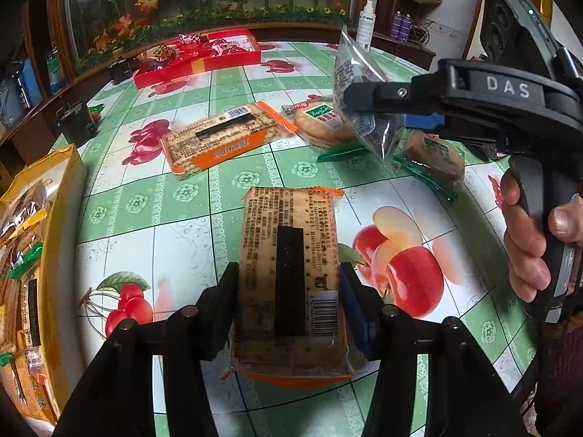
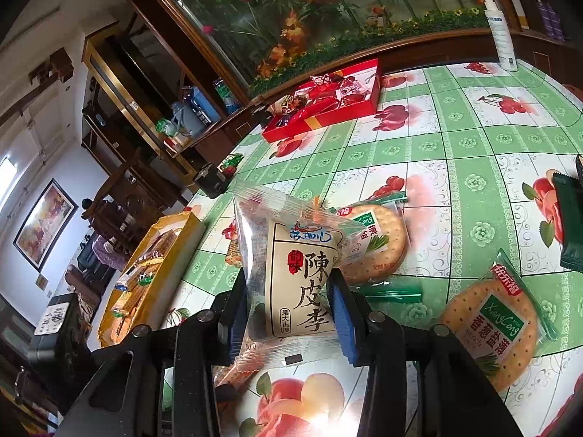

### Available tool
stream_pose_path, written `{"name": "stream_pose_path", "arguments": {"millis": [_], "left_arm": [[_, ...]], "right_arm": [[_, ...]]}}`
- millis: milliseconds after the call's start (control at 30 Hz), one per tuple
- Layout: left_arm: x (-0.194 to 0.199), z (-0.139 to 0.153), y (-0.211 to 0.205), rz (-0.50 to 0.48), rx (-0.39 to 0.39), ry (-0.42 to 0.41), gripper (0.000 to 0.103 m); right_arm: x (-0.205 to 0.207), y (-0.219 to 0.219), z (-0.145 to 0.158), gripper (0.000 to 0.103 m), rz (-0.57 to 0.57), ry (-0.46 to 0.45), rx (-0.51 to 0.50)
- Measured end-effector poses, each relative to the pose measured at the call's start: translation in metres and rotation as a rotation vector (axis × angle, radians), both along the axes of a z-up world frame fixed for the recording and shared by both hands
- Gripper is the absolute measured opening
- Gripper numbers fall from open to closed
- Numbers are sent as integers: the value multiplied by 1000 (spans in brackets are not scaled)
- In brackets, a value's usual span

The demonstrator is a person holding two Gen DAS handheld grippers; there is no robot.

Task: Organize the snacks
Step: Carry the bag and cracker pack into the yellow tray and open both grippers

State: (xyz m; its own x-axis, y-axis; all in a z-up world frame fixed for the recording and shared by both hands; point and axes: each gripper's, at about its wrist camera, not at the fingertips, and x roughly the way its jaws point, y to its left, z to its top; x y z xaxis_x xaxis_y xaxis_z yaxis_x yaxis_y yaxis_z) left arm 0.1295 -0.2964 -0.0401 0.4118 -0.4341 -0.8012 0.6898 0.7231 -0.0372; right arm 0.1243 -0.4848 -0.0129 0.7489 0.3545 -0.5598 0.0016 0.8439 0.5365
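Observation:
My left gripper [image 1: 288, 276] is shut on an orange cracker pack [image 1: 288, 255], held face down just above the tablecloth. My right gripper [image 2: 288, 284] is shut on a clear plum snack pouch [image 2: 291, 266]; in the left wrist view this right gripper [image 1: 379, 98] holds the pouch [image 1: 360, 109] up at the right, above the round cracker packs. A second orange cracker pack [image 1: 222, 138] lies on the table beyond. Two round scallion cracker packs [image 2: 375, 244] [image 2: 492, 331] lie on the cloth. A yellow box [image 1: 40, 255] with snacks stands at the left; a red box [image 1: 196, 58] of wrapped sweets stands far back.
The fruit-print green tablecloth [image 1: 182, 218] covers the table. A small black object [image 1: 74, 123] sits near the left edge, a dark green packet [image 2: 570, 222] at the far right, a white spray bottle [image 2: 501, 29] at the back. A hand [image 1: 528, 229] grips the right tool.

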Motion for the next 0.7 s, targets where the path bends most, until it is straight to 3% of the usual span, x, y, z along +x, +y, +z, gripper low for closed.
{"name": "stream_pose_path", "arguments": {"millis": [500,700], "left_arm": [[1,26,16,23,-69,-25,53],[6,47,39,68,-123,-55,53]], "right_arm": [[1,0,-3,45,0,6,1],[14,18,-4,45,43,8,92]]}}
